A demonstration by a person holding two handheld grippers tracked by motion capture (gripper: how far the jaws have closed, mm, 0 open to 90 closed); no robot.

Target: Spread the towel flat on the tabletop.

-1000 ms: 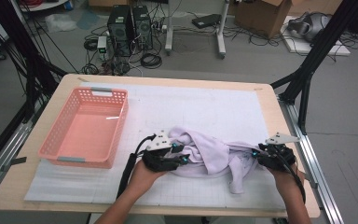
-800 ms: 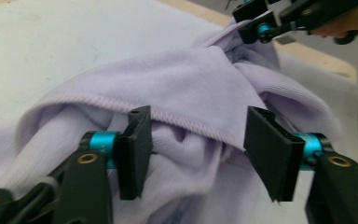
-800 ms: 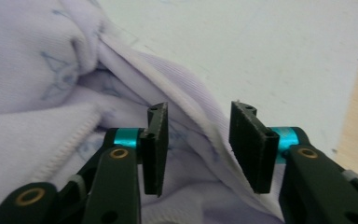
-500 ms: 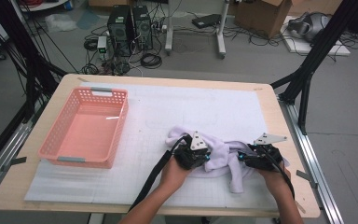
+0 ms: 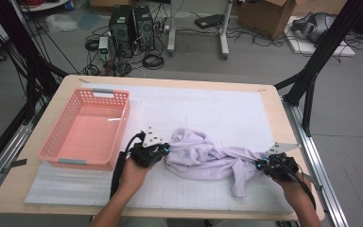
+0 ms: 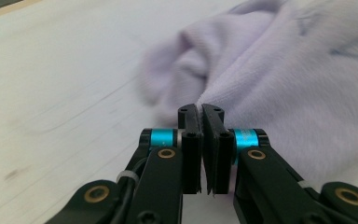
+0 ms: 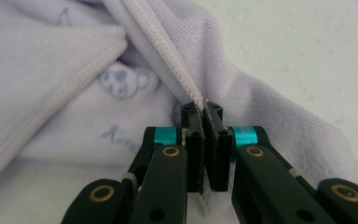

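A pale lilac towel (image 5: 203,153) lies crumpled on the white mat near the table's front. My left gripper (image 5: 164,150) is at its left edge; its jaws have just closed and stand shut, with a fold of the towel (image 6: 307,70) meeting the left gripper's (image 6: 200,109) tips. My right gripper (image 5: 260,164) is at the towel's right end, and its jaws have just closed too. In the right gripper view a stitched hem of the towel (image 7: 51,70), printed with small blue bears, runs into the right gripper's (image 7: 202,106) shut jaws.
A pink plastic basket (image 5: 52,146) stands with nothing in it on the table's left side, close to my left hand. The white gridded mat (image 5: 208,109) stretches bare behind the towel. The table's right edge (image 5: 307,179) is just past my right hand.
My left gripper has moved left from the towel's middle to its left edge and shut there. My right gripper has shut on the right end. The towel lies stretched a little wider.
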